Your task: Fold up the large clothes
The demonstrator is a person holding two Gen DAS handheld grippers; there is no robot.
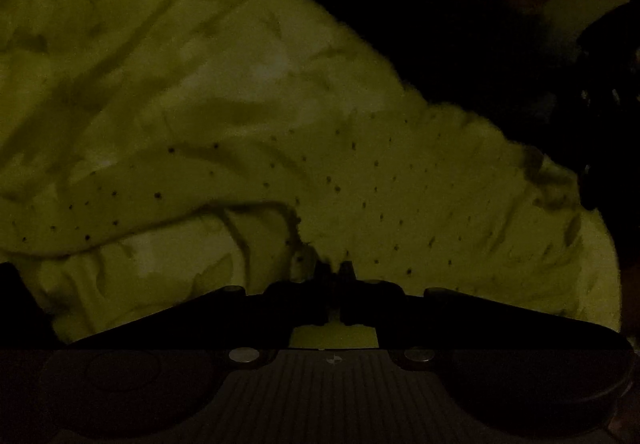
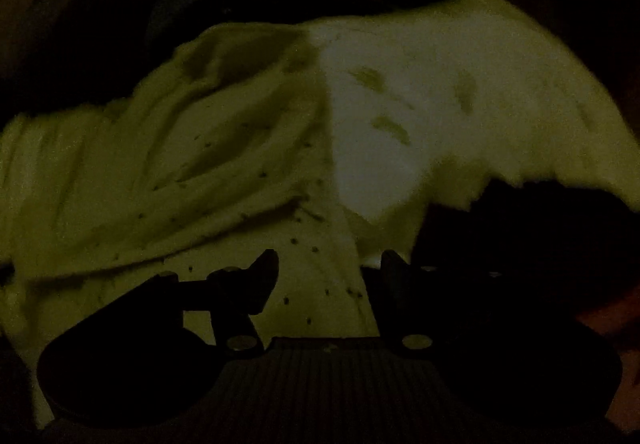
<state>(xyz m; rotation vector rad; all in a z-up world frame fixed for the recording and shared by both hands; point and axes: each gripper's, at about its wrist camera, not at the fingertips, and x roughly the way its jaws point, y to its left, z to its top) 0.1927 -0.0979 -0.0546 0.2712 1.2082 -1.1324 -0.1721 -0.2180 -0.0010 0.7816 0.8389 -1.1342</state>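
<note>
One yellow-green garment (image 1: pixel 280 116), left tongs (image 1: pixel 334 272) pinching it, right tongs (image 2: pixel 328 268) apart.

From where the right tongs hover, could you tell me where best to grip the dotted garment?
Probably the dotted fold directly between the right tongs, coming straight down from above. The garment lies crumpled here, and this raised ridge gives the open tongs something to pinch. The left tongs are already shut on cloth.

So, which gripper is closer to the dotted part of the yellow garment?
Left. The left gripper is pinched shut on the dotted part; the right gripper hovers open over it.
</note>
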